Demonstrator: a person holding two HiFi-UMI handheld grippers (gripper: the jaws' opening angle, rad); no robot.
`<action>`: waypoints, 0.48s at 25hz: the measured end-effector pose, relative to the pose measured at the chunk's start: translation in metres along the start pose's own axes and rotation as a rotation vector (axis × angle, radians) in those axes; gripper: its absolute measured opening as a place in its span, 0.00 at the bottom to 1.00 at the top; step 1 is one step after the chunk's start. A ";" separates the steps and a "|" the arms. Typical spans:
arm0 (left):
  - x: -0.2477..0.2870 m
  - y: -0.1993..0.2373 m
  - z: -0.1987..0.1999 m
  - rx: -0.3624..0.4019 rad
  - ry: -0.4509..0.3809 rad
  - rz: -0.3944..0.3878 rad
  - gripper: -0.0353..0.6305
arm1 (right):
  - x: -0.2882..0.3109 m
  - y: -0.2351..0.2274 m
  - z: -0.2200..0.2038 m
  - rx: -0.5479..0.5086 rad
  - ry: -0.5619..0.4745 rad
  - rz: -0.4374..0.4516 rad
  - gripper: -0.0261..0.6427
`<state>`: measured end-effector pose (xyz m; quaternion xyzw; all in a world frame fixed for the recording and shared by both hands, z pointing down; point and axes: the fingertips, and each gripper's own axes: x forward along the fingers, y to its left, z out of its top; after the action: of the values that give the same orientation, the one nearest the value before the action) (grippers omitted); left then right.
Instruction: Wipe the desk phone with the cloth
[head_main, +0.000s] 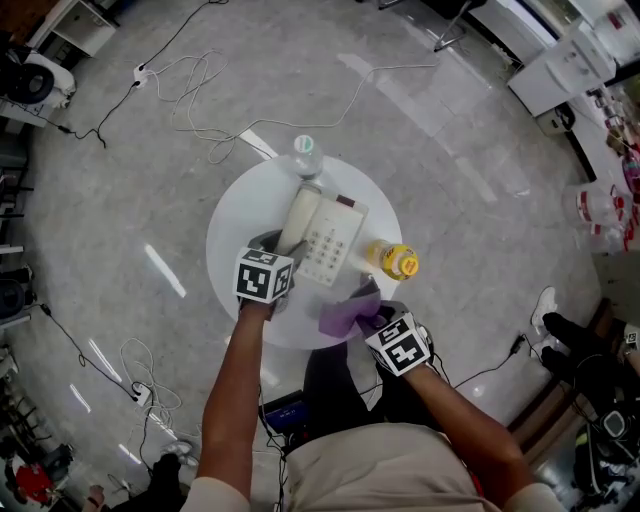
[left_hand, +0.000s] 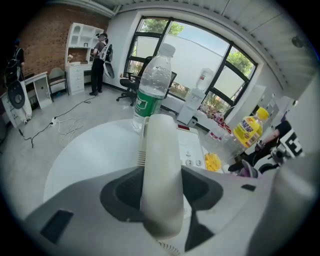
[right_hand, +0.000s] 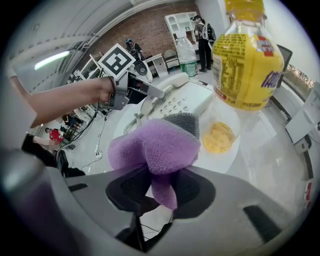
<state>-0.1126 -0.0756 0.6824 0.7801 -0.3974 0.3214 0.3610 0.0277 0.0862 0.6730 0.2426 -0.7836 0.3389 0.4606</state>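
Observation:
A cream desk phone (head_main: 335, 245) lies in the middle of a round white table (head_main: 230, 240). My left gripper (head_main: 284, 247) is shut on the near end of its handset (head_main: 300, 215). The left gripper view has the handset (left_hand: 161, 165) clamped between both pads and running away over the phone's keypad (left_hand: 192, 150). My right gripper (head_main: 367, 313) holds a bunched purple cloth (head_main: 345, 314) at the table's near edge, just short of the phone. In the right gripper view the cloth (right_hand: 157, 145) bulges out from between the jaws, with the phone (right_hand: 190, 102) behind it.
A clear water bottle (head_main: 306, 155) stands behind the phone at the table's far edge. A yellow juice bottle (head_main: 395, 262) stands right of the phone, close to the right gripper (right_hand: 160, 187). Cables trail on the floor (head_main: 190, 100) beyond the table. A person (left_hand: 98, 60) stands far off.

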 end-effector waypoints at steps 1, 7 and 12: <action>0.002 0.002 0.001 0.000 0.000 0.001 0.37 | 0.002 0.000 -0.001 0.003 0.006 0.001 0.21; 0.006 0.008 0.005 -0.003 -0.016 0.002 0.37 | 0.020 -0.001 0.000 0.015 0.029 -0.001 0.21; 0.011 0.008 0.002 0.043 -0.025 0.054 0.37 | 0.037 -0.001 0.005 0.011 0.038 0.009 0.23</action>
<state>-0.1136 -0.0853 0.6923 0.7807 -0.4158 0.3294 0.3304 0.0090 0.0795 0.7040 0.2350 -0.7739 0.3500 0.4726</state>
